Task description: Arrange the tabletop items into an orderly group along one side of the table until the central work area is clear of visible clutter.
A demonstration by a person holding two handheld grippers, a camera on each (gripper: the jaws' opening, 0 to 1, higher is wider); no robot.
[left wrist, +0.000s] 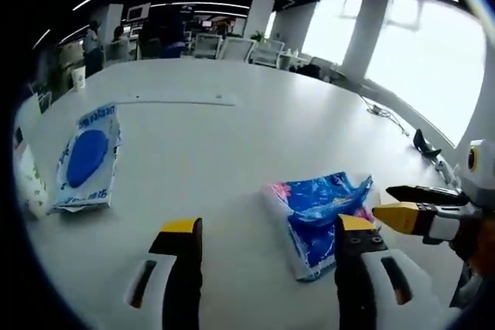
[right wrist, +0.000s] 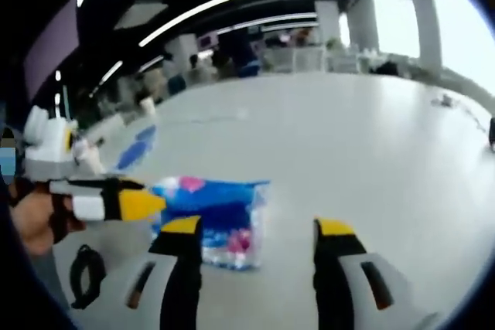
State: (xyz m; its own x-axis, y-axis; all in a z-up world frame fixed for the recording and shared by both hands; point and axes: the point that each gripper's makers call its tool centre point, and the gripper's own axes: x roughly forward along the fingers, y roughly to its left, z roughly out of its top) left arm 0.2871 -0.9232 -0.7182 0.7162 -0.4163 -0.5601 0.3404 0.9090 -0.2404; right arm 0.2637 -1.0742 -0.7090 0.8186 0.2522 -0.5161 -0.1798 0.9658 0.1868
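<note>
A blue packet with pink flowers (left wrist: 321,218) lies flat on the white table (left wrist: 232,144), just ahead of my left gripper (left wrist: 269,229), close to its right jaw. That gripper is open with nothing between its jaws. My right gripper (left wrist: 390,202) comes in from the right, its tips beside the packet's right edge. In the right gripper view the same packet (right wrist: 220,210) lies ahead of the left jaw of my right gripper (right wrist: 257,228), which is open and empty. The left gripper (right wrist: 147,200) reaches in from the left. A blue-and-white bag (left wrist: 87,158) lies far left.
A long white strip (left wrist: 174,98) lies across the far table. A cable (left wrist: 383,111) and a black object (left wrist: 424,144) sit by the right edge, a white item (left wrist: 31,183) at the left edge. Chairs (left wrist: 236,48) stand beyond. A hand (right wrist: 31,222) holds the left gripper.
</note>
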